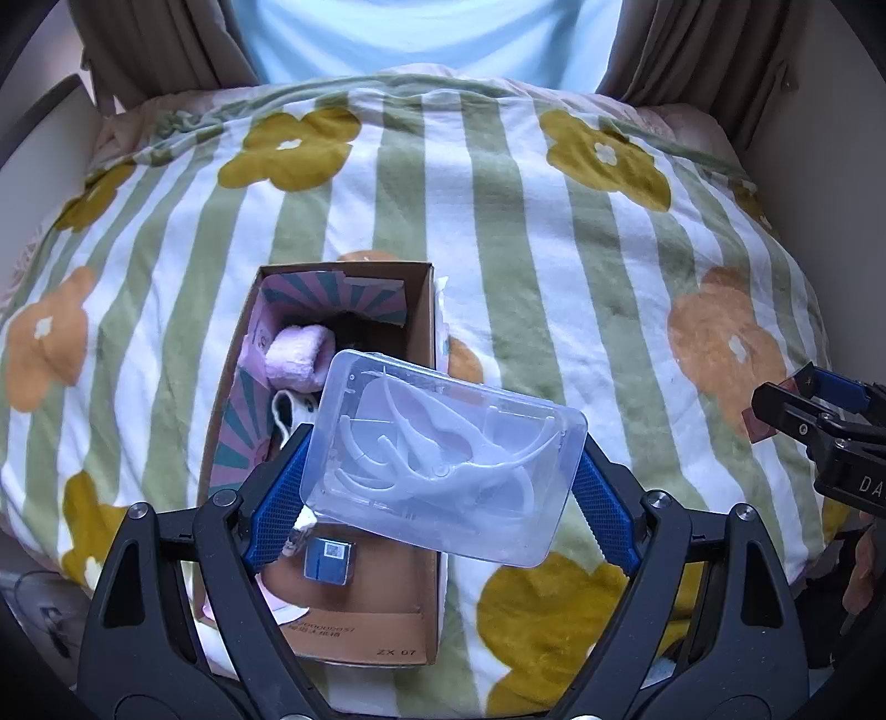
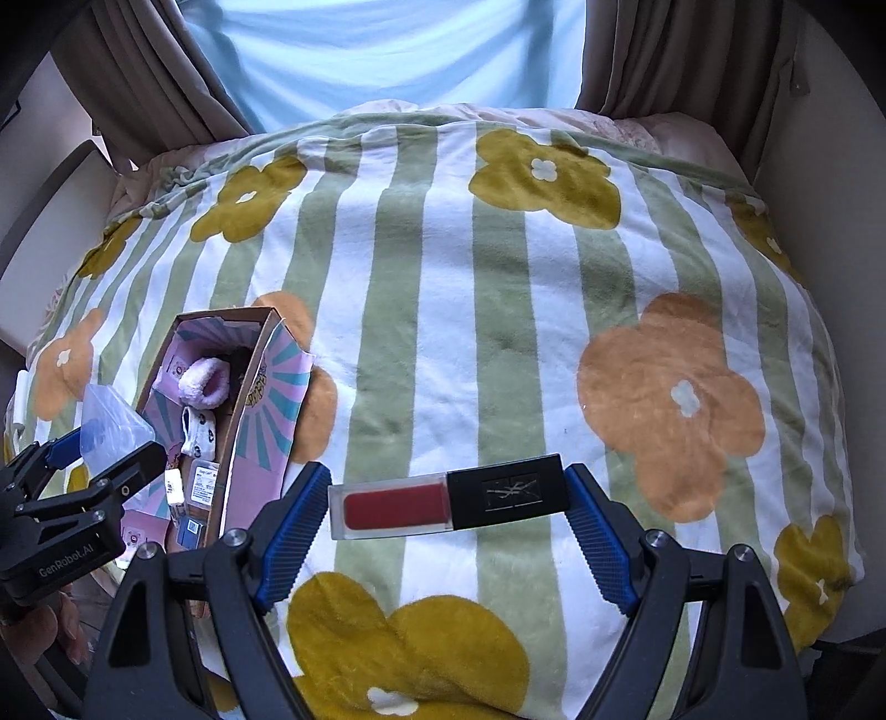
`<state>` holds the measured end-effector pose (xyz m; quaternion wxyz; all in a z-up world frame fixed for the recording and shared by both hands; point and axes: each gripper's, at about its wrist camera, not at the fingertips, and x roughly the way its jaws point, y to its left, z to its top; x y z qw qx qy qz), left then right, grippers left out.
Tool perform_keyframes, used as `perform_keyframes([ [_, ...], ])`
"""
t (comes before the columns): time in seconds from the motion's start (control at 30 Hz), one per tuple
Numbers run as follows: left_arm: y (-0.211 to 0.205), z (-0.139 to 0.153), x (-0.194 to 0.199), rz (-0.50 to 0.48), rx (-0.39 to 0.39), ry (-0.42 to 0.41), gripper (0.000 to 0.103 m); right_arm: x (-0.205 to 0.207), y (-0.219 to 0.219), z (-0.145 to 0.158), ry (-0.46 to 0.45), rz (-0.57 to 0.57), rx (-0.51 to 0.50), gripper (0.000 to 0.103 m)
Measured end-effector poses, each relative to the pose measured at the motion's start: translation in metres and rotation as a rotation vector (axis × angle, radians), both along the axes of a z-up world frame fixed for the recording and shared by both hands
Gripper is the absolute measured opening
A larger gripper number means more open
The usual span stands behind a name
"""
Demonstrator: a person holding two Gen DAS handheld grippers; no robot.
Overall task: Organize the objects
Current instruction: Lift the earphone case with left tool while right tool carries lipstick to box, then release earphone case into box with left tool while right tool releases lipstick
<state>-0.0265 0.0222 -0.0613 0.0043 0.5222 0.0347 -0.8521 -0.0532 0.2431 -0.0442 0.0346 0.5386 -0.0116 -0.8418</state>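
Note:
My left gripper (image 1: 443,471) is shut on a clear plastic case (image 1: 448,454) with white plastic pieces inside, held above the near right part of an open cardboard box (image 1: 421,332). The box holds a pink fluffy roll (image 1: 296,360), a white sock and a small blue packet (image 1: 328,562). My right gripper (image 2: 446,501) is shut on a red lip gloss tube with a black cap (image 2: 448,495), held crosswise above the blanket, to the right of the box (image 2: 243,399). The left gripper with its case (image 2: 105,421) shows at the left edge of the right wrist view.
A green-and-white striped blanket with yellow and orange flowers (image 2: 498,310) covers the bed. Brown curtains (image 1: 155,50) and a pale blue window hang beyond it. The right gripper (image 1: 819,421) shows at the right edge of the left wrist view.

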Motion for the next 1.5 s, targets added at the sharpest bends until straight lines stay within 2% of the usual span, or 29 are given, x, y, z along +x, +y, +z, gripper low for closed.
perform_keyframes([
  [0.23,-0.007,0.005,0.007,0.028,0.004,0.006,0.086,-0.001,-0.007,0.006,0.011,0.010,0.000,0.082],
  [0.43,-0.026,0.009,0.015,0.103,0.015,0.008,0.086,-0.008,-0.023,0.010,0.016,0.065,0.001,0.082],
  [0.7,-0.066,0.005,0.037,0.257,0.025,-0.008,0.086,-0.034,-0.066,0.015,0.025,0.231,0.007,0.082],
  [0.87,-0.087,-0.010,0.051,0.361,0.050,-0.048,0.086,-0.056,-0.103,0.010,0.013,0.361,0.014,0.082],
  [1.2,-0.108,-0.068,0.060,0.525,0.132,-0.163,0.086,-0.100,-0.185,-0.034,-0.060,0.650,0.070,0.082],
  [1.5,-0.104,-0.119,0.044,0.551,0.162,-0.260,0.086,-0.120,-0.249,-0.097,-0.146,0.840,0.114,0.082],
])
